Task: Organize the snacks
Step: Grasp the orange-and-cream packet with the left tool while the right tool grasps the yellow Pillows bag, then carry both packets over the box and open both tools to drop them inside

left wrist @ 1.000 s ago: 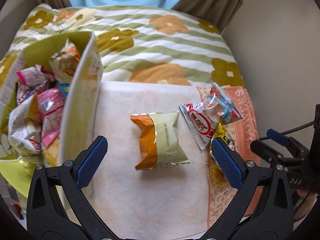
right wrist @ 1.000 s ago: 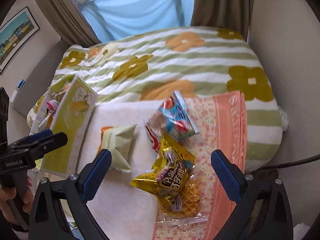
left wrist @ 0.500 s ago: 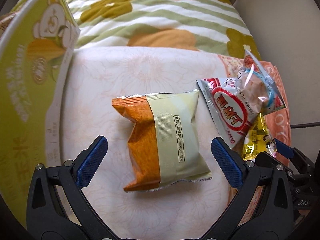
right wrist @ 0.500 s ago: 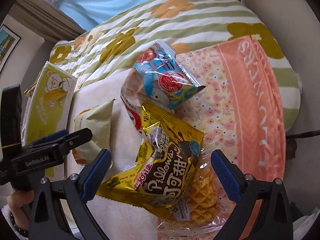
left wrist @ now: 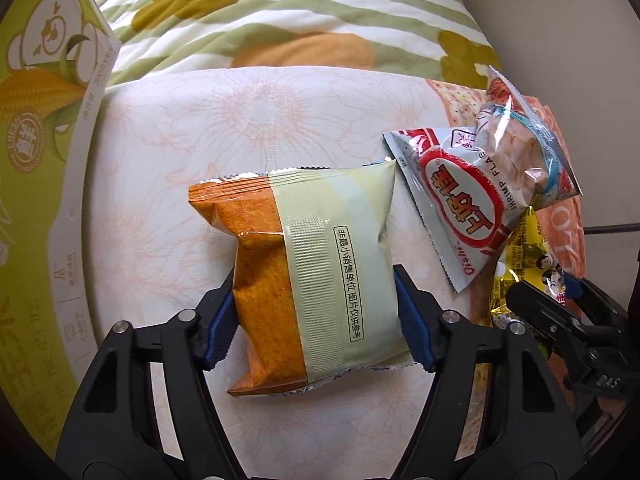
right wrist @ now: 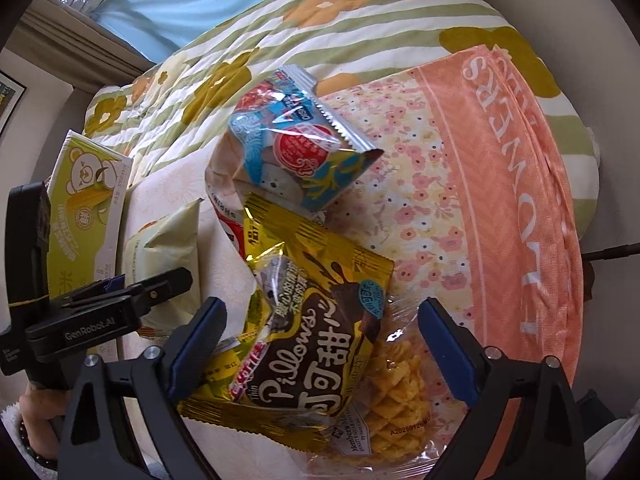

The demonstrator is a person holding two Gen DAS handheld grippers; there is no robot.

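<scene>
At the far left stands the snack box (left wrist: 36,184), a green and yellow carton printed with a bear and corn, upright at the left edge of the pale flowered cloth (left wrist: 248,120) spread over the striped bedcover (left wrist: 280,12).

Next, in the middle of that cloth, lies the orange and cream snack packet (left wrist: 312,276). Our left gripper (left wrist: 316,324) points steeply down at it. Its jaws have just been closing, and the blue pads now sit against the packet's two long sides, pinching the near half of it. We judge this to be the grasp step for this packet, which still rests on the cloth.

To the right of it, near the cloth's right edge, a white and red shrimp chip bag (left wrist: 460,200) leans under a clear bag with blue print (left wrist: 520,148), the two touching.

Further right, on the pink flowered towel (right wrist: 500,200), a gold and brown Pillows bag (right wrist: 312,340) lies on top of a clear bag of yellow waffle crisps (right wrist: 400,400). Our right gripper (right wrist: 320,348) hangs over them with its jaws wide, one pad either side of the gold bag. Those jaws have just been closing a little, but the pads do not seem to press on it yet. A hand (right wrist: 40,408) shows at the lower left of the right wrist view, holding the other tool.

The next move, as we judge it, calls for lifting the orange packet straight up without crushing it, carrying it left, and dropping it into the box. The right gripper must close further before it can lift the gold bag, and the waffle bag beneath may drag along.
</scene>
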